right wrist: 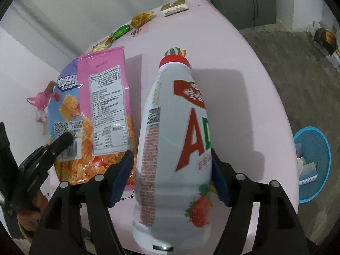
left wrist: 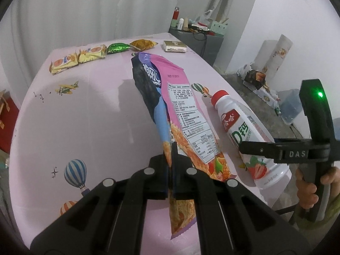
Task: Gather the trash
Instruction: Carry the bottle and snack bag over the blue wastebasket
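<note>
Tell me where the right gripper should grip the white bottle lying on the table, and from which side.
Grip the white bottle across its wide lower body, coming down from above. It lies on its side on the pink table, red cap pointing away, and the right gripper already straddles that section with its jaws apart.

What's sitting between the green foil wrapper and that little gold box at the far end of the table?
A crinkled yellow-orange snack packet lies between the green wrapper and the gold box, shown in both wrist views.

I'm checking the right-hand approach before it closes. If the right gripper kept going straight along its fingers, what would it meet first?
Most likely the white drink bottle: it lies between the right gripper's open fingers, cap pointing away. Beyond it is the pink tablecloth. Depth is unclear, so the fingertips might touch the cloth beside the bottle first.
</note>
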`<state>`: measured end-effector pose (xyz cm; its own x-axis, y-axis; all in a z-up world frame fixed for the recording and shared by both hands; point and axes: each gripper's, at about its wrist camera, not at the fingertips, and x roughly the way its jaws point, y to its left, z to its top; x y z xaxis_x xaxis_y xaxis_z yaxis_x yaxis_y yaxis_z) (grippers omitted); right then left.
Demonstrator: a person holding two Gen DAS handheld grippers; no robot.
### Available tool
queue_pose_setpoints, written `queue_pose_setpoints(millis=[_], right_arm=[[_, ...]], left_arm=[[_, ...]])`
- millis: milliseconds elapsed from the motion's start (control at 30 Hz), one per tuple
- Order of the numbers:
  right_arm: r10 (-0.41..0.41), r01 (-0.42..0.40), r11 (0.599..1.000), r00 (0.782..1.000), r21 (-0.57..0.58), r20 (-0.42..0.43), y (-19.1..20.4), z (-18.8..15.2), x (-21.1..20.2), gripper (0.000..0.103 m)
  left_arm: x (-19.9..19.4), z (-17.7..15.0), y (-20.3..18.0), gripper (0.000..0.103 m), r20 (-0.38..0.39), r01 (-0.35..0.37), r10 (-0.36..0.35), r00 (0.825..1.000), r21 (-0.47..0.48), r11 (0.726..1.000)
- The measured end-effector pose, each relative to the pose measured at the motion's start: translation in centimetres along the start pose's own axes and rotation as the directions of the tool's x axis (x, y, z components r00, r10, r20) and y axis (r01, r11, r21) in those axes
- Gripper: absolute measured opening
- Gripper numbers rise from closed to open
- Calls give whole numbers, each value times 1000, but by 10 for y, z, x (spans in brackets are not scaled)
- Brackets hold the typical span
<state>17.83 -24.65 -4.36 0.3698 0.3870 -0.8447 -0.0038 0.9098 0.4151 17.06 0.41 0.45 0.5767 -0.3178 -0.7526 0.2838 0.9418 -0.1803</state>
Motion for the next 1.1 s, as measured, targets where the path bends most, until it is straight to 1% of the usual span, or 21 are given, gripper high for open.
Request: queue_pose_setpoints(millis=[67,267,333,400,567,833,1100], right_arm=[[15,-15,1000,1000,13,-8,-2,1,4,68],[35,-36,999,999,29,9,-4,5,7,68],[42,-42,998,999,42,13,-6,5,6,60],[61,-62,996,998,62,19,-9,5,5,60],[74,-77,993,997,88,32,-14,2,1,60],[98,-106,988,992,114,79,-24,-4,-18,60],[110,-131,983,982,130,155,-35,-13,-51,60]], left_arm=[[-1,0,-2,0,3,-3,3,1000,9,1000],[-8,0,-10,0,24,-8,7,1000,31,999],[-11,0,-12,0,31,-12,11,999,39,999],[-14,0,-14,0,40,-15,13,999,46,999],[-23,-2,-22,0,59,-26,22,998,64,998],[-36,-3,-34,0,87,-25,18,996,85,996],[-52,-3,-54,0,120,-8,-7,993,124,992]])
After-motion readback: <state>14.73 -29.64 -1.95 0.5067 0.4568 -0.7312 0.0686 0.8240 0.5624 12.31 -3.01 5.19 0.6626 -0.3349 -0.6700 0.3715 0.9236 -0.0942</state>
